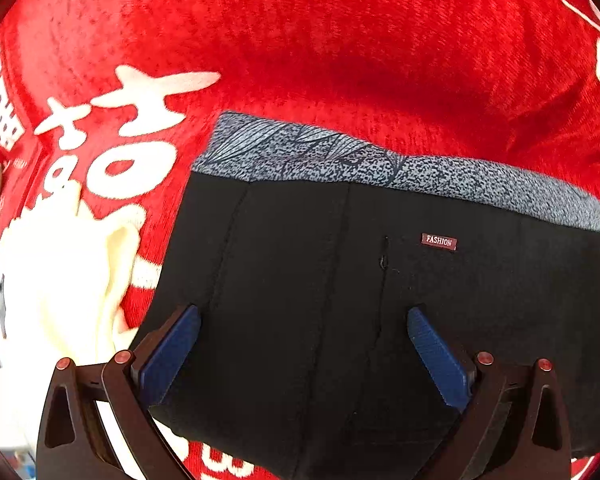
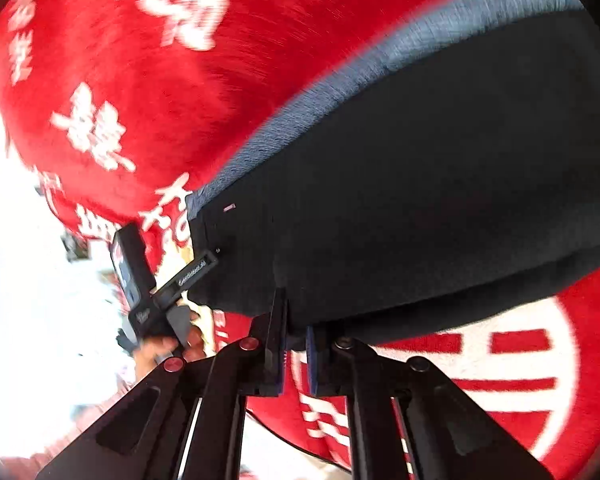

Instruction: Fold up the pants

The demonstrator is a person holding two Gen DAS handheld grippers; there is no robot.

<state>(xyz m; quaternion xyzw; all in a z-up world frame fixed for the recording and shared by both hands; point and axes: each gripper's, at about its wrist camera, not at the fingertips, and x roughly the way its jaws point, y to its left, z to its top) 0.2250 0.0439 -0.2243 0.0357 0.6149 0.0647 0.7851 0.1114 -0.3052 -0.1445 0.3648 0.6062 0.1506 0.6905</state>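
Observation:
The black pants (image 1: 380, 300) with a grey patterned waistband (image 1: 340, 160) and a small "FASHION" label (image 1: 439, 241) lie on a red cloth. My left gripper (image 1: 303, 312) is open, its blue pads (image 1: 172, 352) spread wide just over the black fabric below the waistband. In the right wrist view the pants (image 2: 420, 200) hang lifted, blurred. My right gripper (image 2: 296, 312) is shut on the pants' lower edge. The left gripper (image 2: 160, 292) shows at the pants' left corner, held by a hand.
A red plush cloth (image 1: 340, 40) with white characters covers the surface under the pants. A cream cloth (image 1: 60, 280) lies at the left. A bright, blurred room background shows at the left of the right wrist view (image 2: 28, 300).

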